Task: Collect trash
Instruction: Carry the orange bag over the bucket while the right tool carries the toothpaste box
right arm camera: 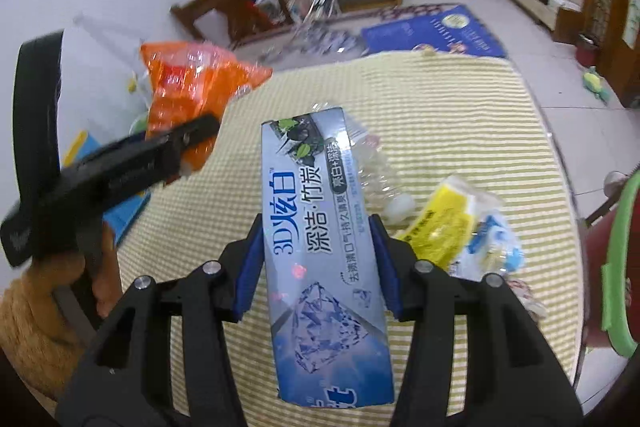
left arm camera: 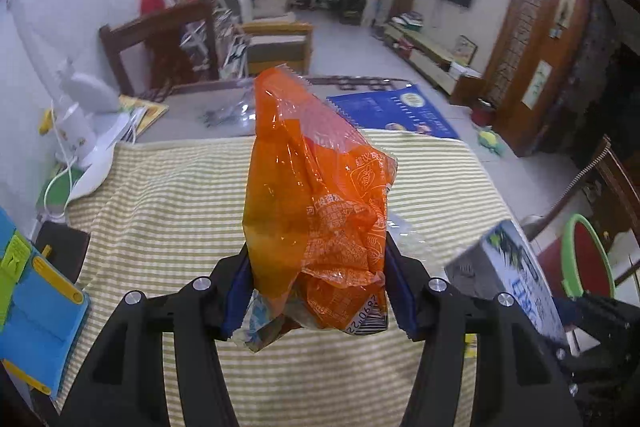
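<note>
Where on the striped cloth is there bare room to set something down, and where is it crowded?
The striped cloth is bare across its far half, up to the blue booklet, and in the near left part beside the toothpaste box. It is crowded at the right edge: clear plastic wrap, a yellow packet and a blue-and-white wrapper lie bunched together.

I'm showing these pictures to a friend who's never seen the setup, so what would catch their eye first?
Most likely the crumpled orange wrapper, clamped upright in the left gripper and filling the middle of that view. Next, the blue and silver toothpaste box pinched between the right gripper pads above the striped tablecloth. More litter, including a yellow packet, lies on the cloth to the right of the box.
</note>
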A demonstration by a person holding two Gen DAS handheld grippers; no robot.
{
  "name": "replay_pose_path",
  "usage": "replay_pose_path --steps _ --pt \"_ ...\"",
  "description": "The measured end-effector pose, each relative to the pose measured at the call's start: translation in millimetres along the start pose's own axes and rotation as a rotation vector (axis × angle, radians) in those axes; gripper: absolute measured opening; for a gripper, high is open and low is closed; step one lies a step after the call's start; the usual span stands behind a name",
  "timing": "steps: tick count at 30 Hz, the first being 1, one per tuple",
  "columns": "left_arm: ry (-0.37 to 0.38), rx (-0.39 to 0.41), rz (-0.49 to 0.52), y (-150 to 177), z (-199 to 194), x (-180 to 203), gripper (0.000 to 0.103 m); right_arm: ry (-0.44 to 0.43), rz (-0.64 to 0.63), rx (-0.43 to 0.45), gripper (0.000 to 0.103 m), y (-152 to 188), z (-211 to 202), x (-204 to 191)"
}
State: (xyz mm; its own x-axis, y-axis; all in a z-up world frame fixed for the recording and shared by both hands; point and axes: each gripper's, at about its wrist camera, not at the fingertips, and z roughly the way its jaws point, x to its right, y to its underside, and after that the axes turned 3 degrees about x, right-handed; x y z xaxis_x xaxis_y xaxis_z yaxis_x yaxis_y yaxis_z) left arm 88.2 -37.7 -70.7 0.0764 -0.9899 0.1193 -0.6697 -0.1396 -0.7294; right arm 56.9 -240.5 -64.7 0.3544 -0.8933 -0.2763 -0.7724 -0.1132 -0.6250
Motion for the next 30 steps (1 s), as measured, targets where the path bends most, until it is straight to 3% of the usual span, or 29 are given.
replay_pose_path --steps 12,30 --pt "0.059 0.067 0.108 -1.6 -34.2 60.4 0.055 0.051 0.089 0.11 0.049 3.9 -44.6 42.8" --pt "0.107 0.05 0.191 5.6 -35.1 133.9 0.055 0.087 0.169 0.158 0.049 15.1 -79.5 102.0"
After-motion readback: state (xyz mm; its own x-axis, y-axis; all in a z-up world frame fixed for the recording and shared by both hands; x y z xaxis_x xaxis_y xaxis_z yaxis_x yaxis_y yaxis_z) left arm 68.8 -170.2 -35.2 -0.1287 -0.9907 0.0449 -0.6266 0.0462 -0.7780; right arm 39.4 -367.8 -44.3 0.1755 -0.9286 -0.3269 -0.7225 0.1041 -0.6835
